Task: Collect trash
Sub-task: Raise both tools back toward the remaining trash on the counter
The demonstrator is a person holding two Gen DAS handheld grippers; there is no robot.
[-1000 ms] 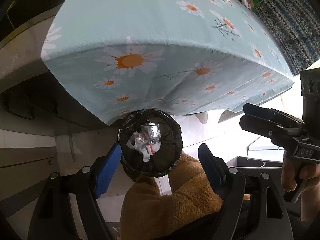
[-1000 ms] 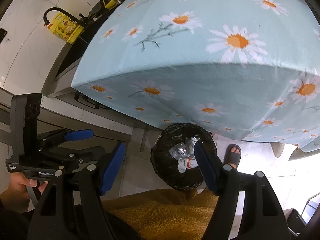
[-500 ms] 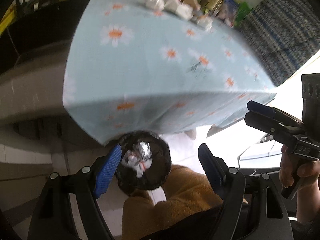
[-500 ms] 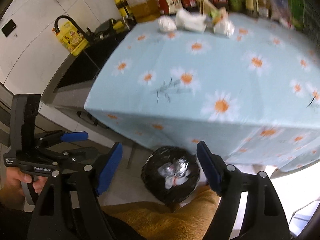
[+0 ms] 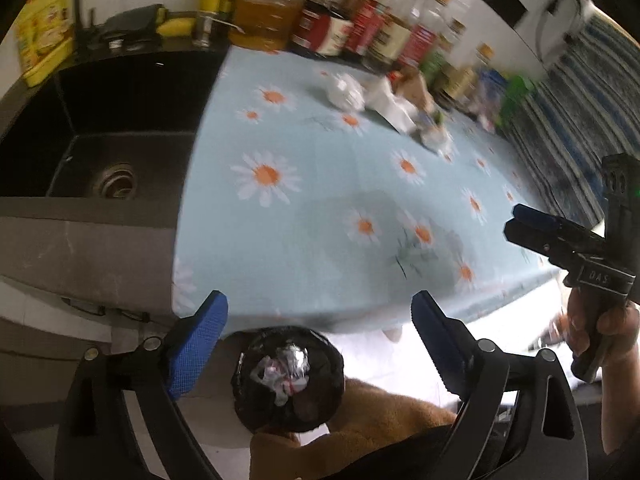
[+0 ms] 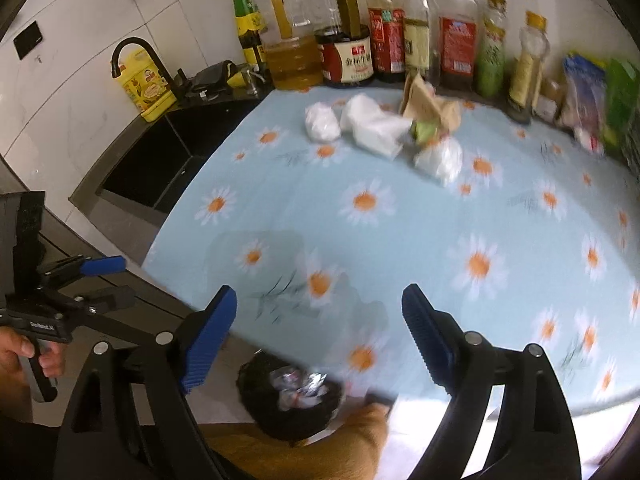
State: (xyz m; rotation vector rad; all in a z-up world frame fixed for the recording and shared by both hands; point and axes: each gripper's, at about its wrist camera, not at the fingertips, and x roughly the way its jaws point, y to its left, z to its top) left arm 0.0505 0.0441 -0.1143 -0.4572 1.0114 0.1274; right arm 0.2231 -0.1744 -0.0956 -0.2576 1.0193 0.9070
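Half the bin hides under the tablecloth edge.

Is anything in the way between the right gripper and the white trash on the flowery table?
Nothing visible. Only bare tablecloth lies between the open right gripper and the pile of crumpled trash near the bottles.

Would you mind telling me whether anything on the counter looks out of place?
Yes: crumpled white wrappers and torn brown paper lie loose on the daisy tablecloth before the bottles.
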